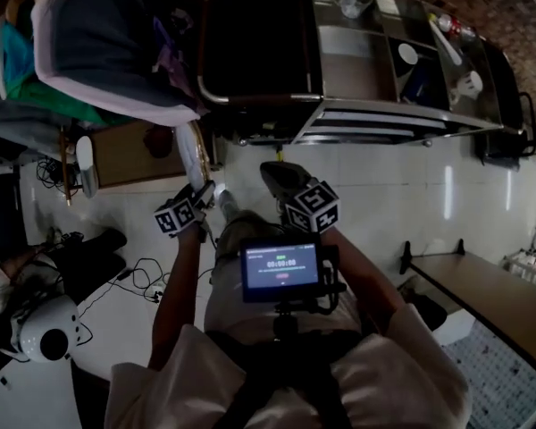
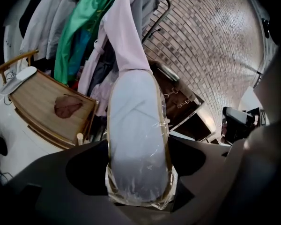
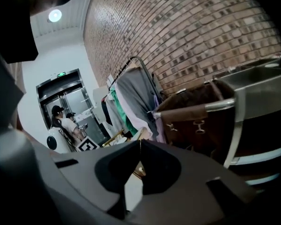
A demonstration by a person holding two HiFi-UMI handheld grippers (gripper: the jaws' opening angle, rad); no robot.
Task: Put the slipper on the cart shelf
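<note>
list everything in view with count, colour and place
slipper: 1, white, plastic-wrapped, held in the left gripper
cart: 1, silver and black, top of the head view
clothes: several, pink, green, grey, hanging at left
wooden tray: 1, brown, low beside the clothes
white flat item: 1, at the tray's edge, maybe another slipper
chest screen: 1, lit, below both grippers in the head view
left gripper: 1, dark, shut on the slipper
right gripper: 1, dark, jaws together, empty
</note>
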